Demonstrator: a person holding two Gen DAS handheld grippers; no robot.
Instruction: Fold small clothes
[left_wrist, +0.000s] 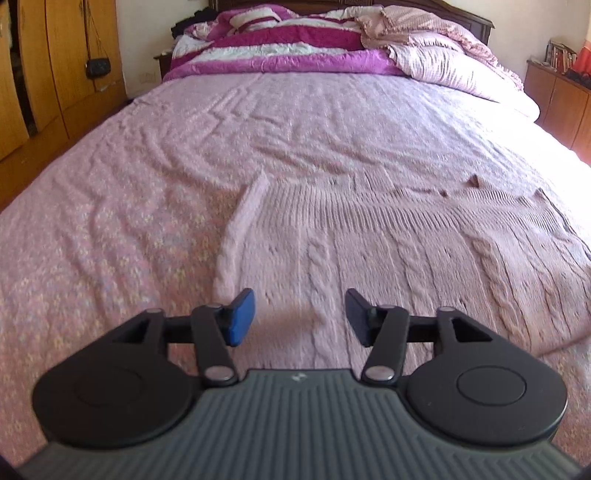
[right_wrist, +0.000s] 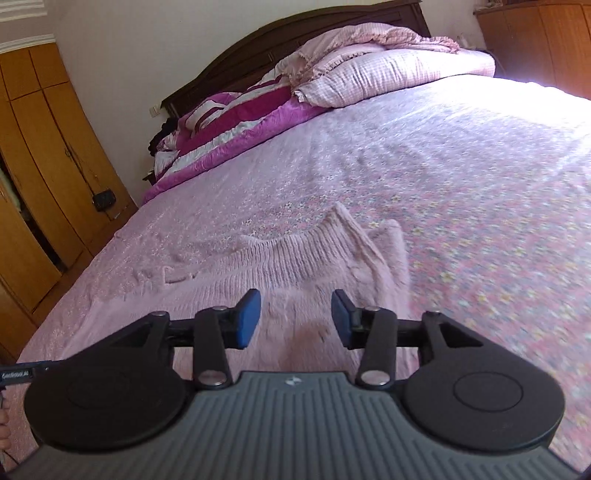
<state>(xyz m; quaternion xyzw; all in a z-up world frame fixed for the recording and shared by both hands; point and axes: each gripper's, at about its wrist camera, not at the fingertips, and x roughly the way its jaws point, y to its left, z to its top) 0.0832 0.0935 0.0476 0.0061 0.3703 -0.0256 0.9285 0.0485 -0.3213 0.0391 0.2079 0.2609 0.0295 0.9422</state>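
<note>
Two claws are held apart and empty over the pink knitted sweater (left_wrist: 388, 240) — left claw (left_wrist: 300, 317) above its left half, right claw (right_wrist: 295, 319) above its right. The sweater is spread on the bed (right_wrist: 461, 177); one side appears turned in — further folds are left.

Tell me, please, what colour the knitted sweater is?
Pale pink sweater, cable-knit; clearest in the left wrist view.

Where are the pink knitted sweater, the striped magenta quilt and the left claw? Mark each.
pink knitted sweater (left_wrist: 369, 258), left wrist view, on its cable-knit front.
striped magenta quilt (left_wrist: 280, 48), left wrist view, on a magenta stripe.
left claw (left_wrist: 300, 317), left wrist view, midway between its blue fingertips.
</note>
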